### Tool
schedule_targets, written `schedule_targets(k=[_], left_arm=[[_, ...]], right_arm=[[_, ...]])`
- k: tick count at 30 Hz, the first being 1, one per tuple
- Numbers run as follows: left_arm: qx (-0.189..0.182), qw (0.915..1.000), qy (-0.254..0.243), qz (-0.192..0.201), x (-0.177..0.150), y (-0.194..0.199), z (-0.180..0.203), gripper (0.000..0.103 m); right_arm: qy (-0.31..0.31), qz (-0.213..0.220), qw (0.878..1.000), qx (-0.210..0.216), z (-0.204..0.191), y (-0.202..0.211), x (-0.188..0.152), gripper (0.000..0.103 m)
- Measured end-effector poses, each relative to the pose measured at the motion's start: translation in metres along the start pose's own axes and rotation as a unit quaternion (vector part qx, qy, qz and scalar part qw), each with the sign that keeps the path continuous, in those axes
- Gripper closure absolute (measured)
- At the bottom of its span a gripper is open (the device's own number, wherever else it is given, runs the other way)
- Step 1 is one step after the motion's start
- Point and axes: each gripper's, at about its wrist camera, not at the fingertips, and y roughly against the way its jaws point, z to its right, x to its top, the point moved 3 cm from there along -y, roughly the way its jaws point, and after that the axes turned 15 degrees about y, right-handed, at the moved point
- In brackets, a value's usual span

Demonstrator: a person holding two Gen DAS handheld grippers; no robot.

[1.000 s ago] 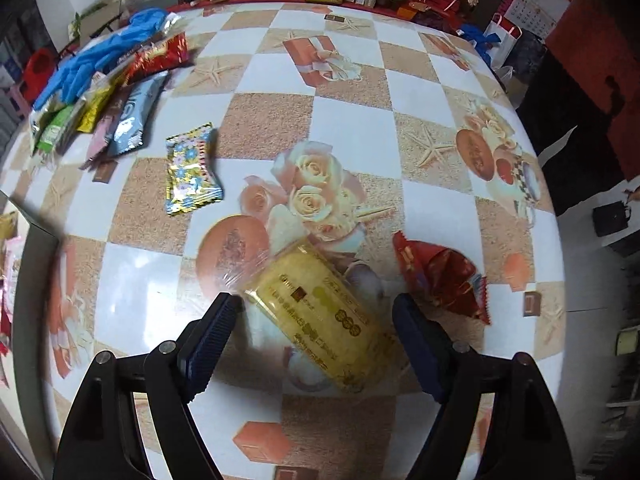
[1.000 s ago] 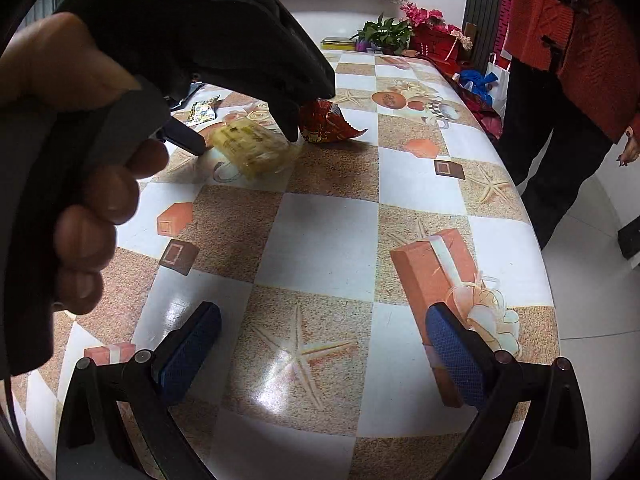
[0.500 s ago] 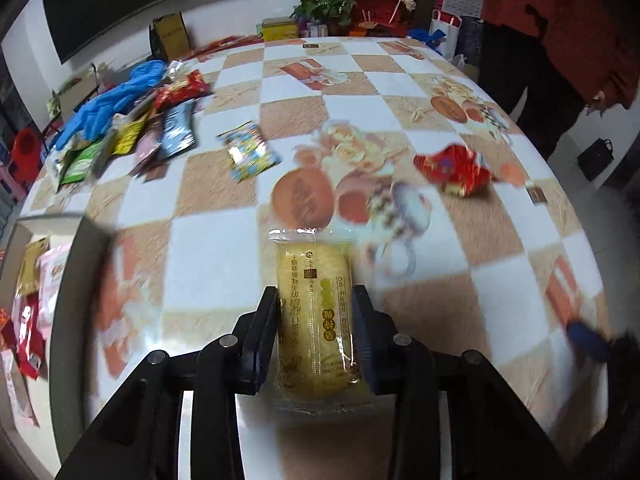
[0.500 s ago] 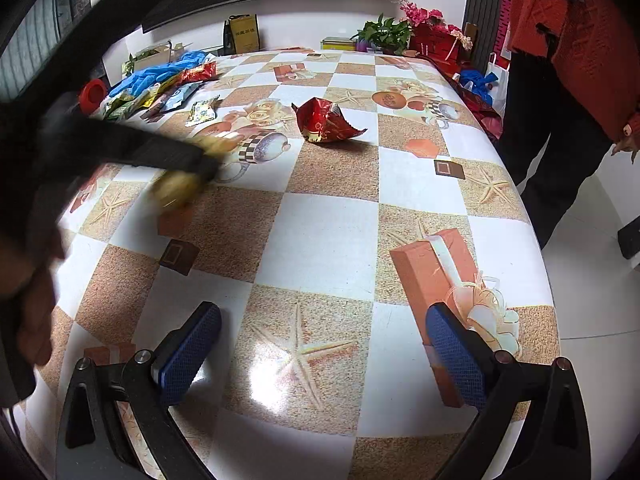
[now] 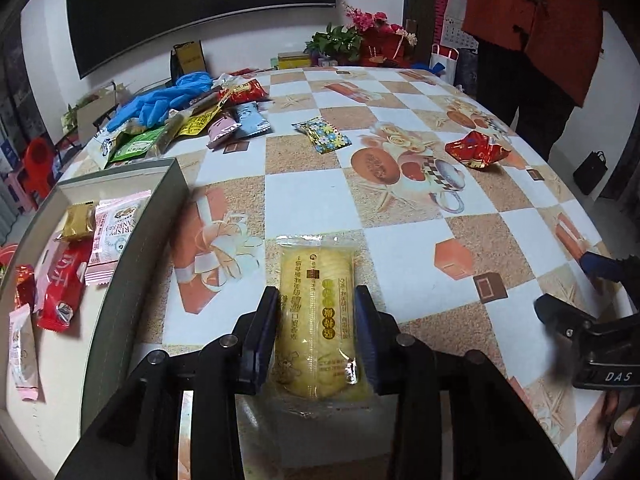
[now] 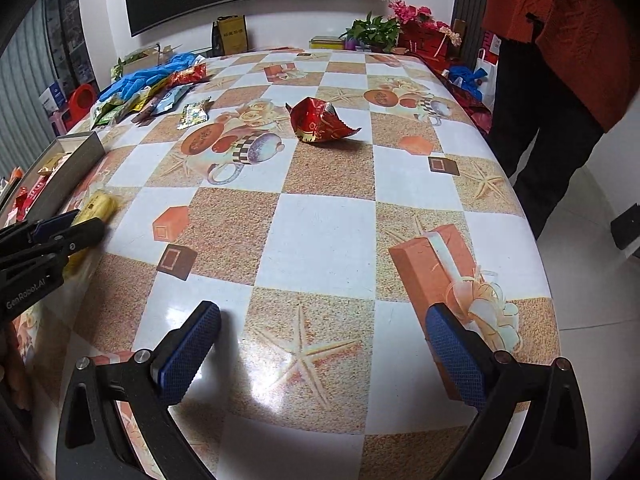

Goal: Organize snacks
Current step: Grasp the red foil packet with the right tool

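Beside the box (image 5: 132,240): yellow cake packet (image 5: 316,316) clamped in my left gripper (image 5: 316,320), jaws easing slightly apart.
I carry it level over the rim; right gripper (image 6: 320,344) wide, empty.

Both wrist views look steeply down, close over the bench (image 5: 320,184). Both show the red wrapper (image 5: 478,151) and each other's gripper.

One box (image 5: 132,248), two claws (image 5: 316,320)

Left gripper (image 5: 316,320) angled down, jaws opening slightly, pads gripping packet; right gripper (image 6: 322,344) wide, empty.
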Motion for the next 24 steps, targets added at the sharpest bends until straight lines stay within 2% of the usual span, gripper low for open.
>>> schedule_targets(k=[5,9,12,16,20,24], left_arm=[[-0.009,0.9999,0.007,-0.002,0.000,0.001,-0.001,0.062],[-0.017,0.9998,0.013,-0.003,-0.001,0.002,-0.003,0.061],[-0.019,0.9997,0.014,-0.003,-0.001,0.002,-0.004,0.061],[-0.018,0.9997,0.014,-0.002,-0.001,0.002,-0.004,0.061],[-0.021,0.9996,0.017,-0.003,0.000,0.002,-0.005,0.061],[-0.024,0.9995,0.020,-0.003,0.000,0.001,-0.005,0.061]], right_arm=[[0.005,-0.028,0.999,0.014,0.001,-0.004,0.007,0.000],[0.006,-0.023,1.000,0.012,0.002,-0.007,0.009,0.000],[0.003,-0.039,0.999,0.018,0.005,-0.009,0.015,0.000],[-0.046,0.010,0.998,0.048,0.020,-0.001,0.026,0.000],[-0.075,0.005,0.996,0.043,0.038,-0.016,0.046,0.000],[-0.077,0.004,0.997,0.022,0.048,-0.035,0.071,0.000]])
